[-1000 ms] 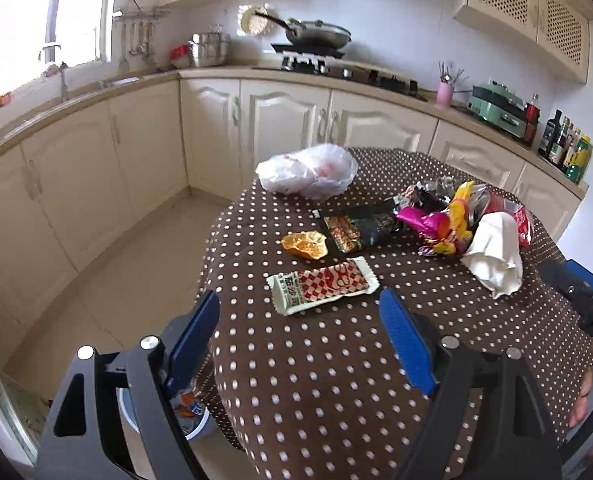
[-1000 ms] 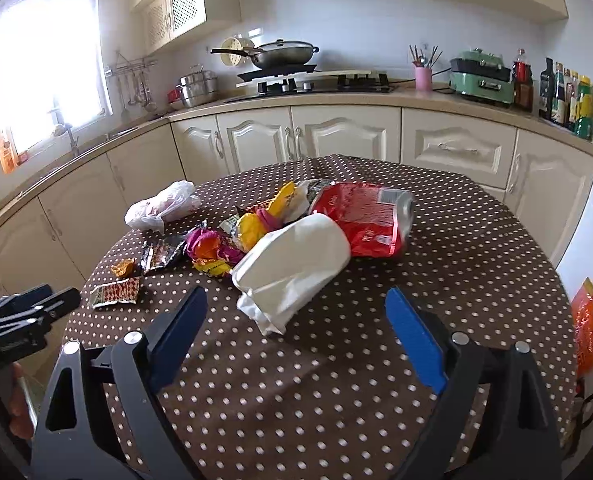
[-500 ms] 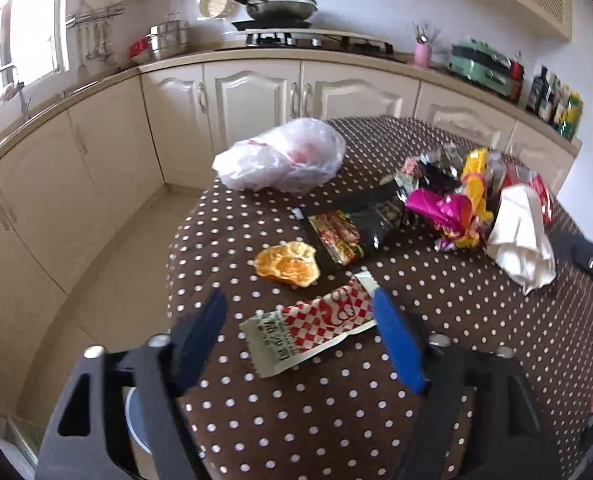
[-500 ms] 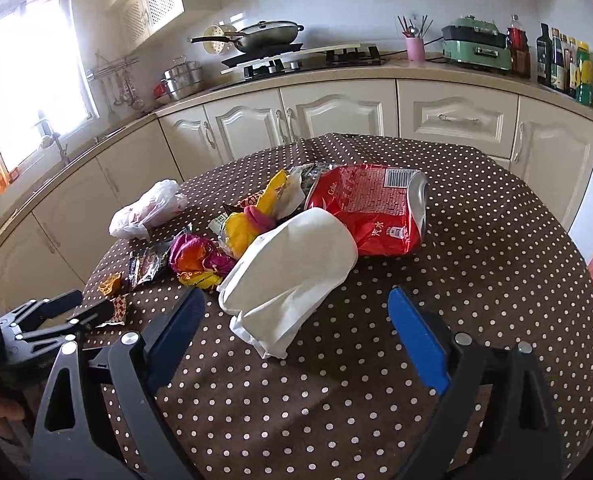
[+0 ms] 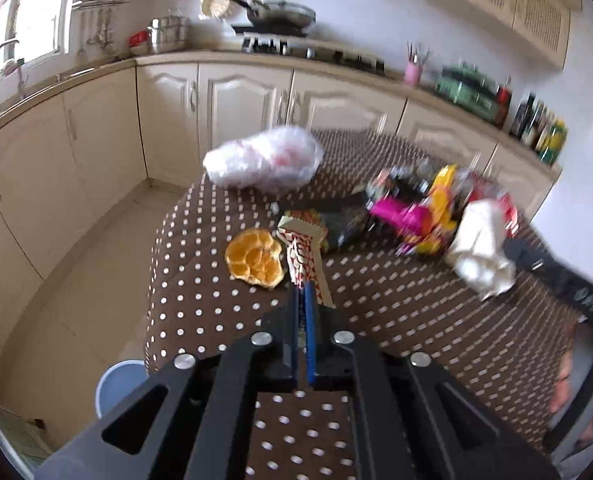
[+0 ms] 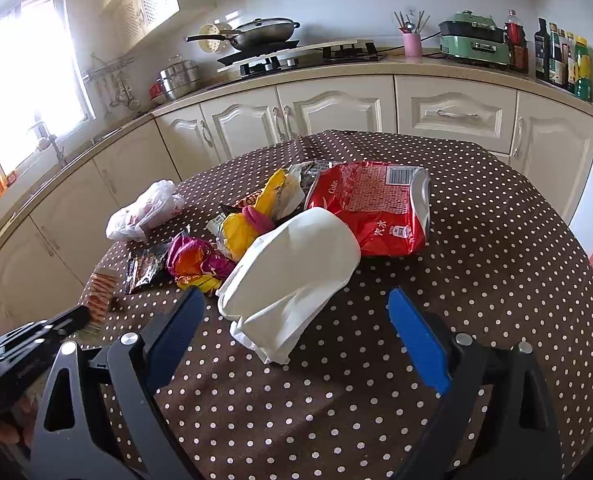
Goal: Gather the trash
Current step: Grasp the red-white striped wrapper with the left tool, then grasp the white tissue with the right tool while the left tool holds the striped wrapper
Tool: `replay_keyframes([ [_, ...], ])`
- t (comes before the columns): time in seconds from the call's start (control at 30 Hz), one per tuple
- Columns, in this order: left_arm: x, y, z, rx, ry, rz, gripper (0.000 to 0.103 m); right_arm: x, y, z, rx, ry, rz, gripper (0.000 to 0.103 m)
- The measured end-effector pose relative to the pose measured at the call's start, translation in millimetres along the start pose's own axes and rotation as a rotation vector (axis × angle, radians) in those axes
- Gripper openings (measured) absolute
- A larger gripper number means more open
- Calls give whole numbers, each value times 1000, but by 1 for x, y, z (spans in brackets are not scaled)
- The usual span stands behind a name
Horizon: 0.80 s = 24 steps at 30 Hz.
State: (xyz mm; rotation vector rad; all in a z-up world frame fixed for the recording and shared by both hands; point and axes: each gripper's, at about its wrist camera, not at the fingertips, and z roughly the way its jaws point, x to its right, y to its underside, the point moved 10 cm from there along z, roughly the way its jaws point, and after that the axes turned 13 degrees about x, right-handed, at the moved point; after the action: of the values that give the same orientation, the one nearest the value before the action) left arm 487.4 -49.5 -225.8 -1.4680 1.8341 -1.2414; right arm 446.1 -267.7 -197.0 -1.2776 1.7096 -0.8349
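Left gripper (image 5: 301, 294): jaws have just been closing and now pinch the near end of the red-and-white checked wrapper (image 5: 302, 250), which is crumpled and stands up from the polka-dot tablecloth (image 5: 200, 292). Just left of the tips lies an orange peel (image 5: 254, 260). Beyond them sits a dark snack packet (image 5: 344, 220), and farther left beyond it a clear plastic bag (image 5: 264, 160).

Right gripper (image 6: 292, 312): blue pads spread wide, nothing between them pressed. A white crumpled bag (image 6: 292, 280) lies just ahead between the tips, with a red packet (image 6: 372, 208) behind it and pink-and-yellow wrappers (image 6: 200, 260) ahead to the left.
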Motion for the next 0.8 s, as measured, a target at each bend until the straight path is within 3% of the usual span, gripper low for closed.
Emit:
replay_keyframes([
  [0.13, 8, -18, -18, 85, 12, -35, 2, -1, -1, 4, -7, 1, 12, 90],
  [0.47, 5, -25, -26, 109, -2, -54, 2, -2, -12, 18, 19, 43, 52, 90],
  [0.67, 5, -29, -38, 132, 15, -53, 2, 15, -3, 32, -46, 68, 126, 84],
  [0.73, 4, -30, -42, 136, 22, -57, 2, 14, -2, 34, -60, 38, 152, 81],
  [0.8, 5, -30, -46, 140, 27, -63, 2, 8, -3, 31, -59, 17, 144, 66],
])
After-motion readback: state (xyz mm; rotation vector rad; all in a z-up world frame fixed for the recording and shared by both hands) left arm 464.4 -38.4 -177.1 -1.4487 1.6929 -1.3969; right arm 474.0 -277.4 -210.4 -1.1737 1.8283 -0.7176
